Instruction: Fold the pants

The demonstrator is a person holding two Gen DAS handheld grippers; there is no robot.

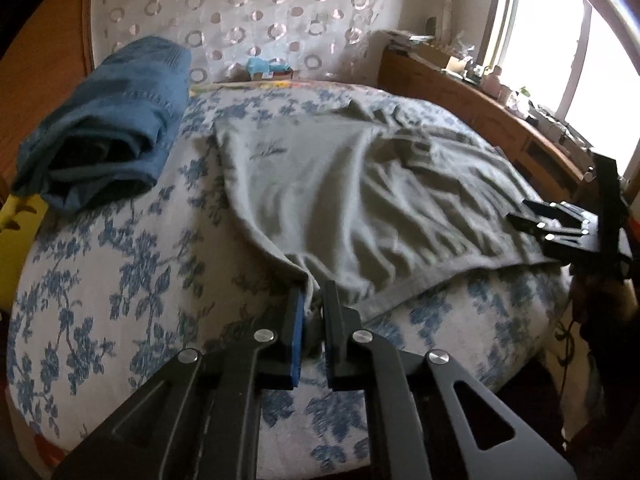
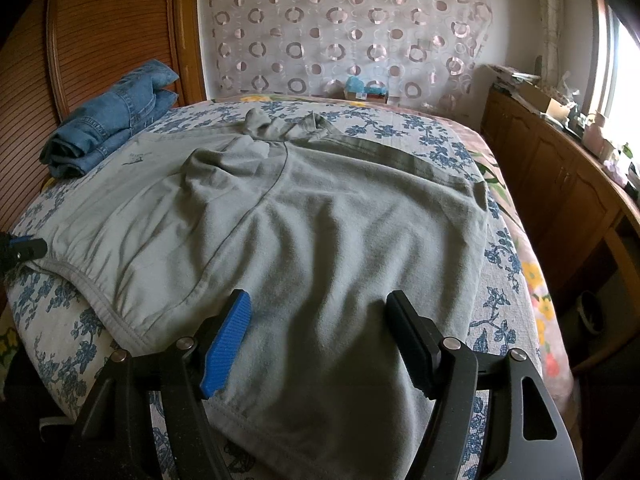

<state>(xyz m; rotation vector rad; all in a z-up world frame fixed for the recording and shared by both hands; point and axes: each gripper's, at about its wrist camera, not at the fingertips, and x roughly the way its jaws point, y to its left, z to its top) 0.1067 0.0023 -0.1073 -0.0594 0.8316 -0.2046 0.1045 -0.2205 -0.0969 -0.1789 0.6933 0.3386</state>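
Gripping stage of the fold: your left gripper (image 1: 311, 300) is clamped on the near corner of the grey-green pants (image 1: 340, 200), fabric bunched between the pads at what looks like the elastic waistband edge

Your right gripper (image 2: 320, 336) has its jaws wide apart and holds nothing; it hovers over the cloth near the front edge of the bed, blue pad (image 2: 226, 346) on its left finger, black one opposite. From the left wrist view you can see it off to the right, just above the hem side

Pants lie spread flat and wrinkled across the floral bedspread (image 1: 100, 280), legs running toward the far wall. Folded blue jeans (image 2: 108, 120) sit at the far left corner, clear of the work

Next move, as I judge it: drop the right gripper onto its edge of the pants, pinch both layers, then lift both corners together and carry them over. Watch the slack in the middle; it can drag and skew the fold
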